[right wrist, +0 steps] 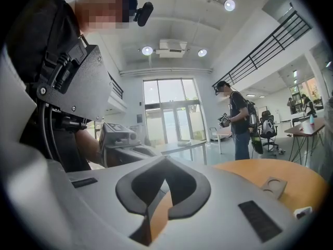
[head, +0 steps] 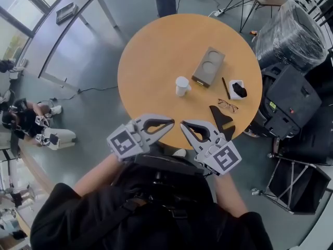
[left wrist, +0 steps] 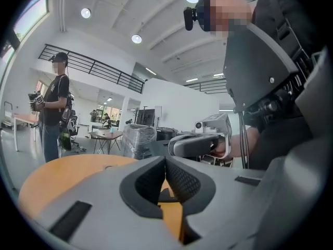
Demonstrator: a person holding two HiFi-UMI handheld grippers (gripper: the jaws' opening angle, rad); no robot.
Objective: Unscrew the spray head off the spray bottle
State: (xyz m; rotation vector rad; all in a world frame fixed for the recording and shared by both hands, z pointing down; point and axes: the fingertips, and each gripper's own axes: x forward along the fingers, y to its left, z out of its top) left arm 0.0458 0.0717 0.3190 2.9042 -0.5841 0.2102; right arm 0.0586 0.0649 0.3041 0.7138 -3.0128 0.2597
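While left gripper (head: 170,123), right gripper (head: 183,125) closed: both empty.

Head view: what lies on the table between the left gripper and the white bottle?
Nothing: the head view shows only bare table between the left gripper and the bottle.

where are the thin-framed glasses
Head view: thin-framed glasses lie near the right edge of the round wooden table, just beyond the black wedge-shaped piece.
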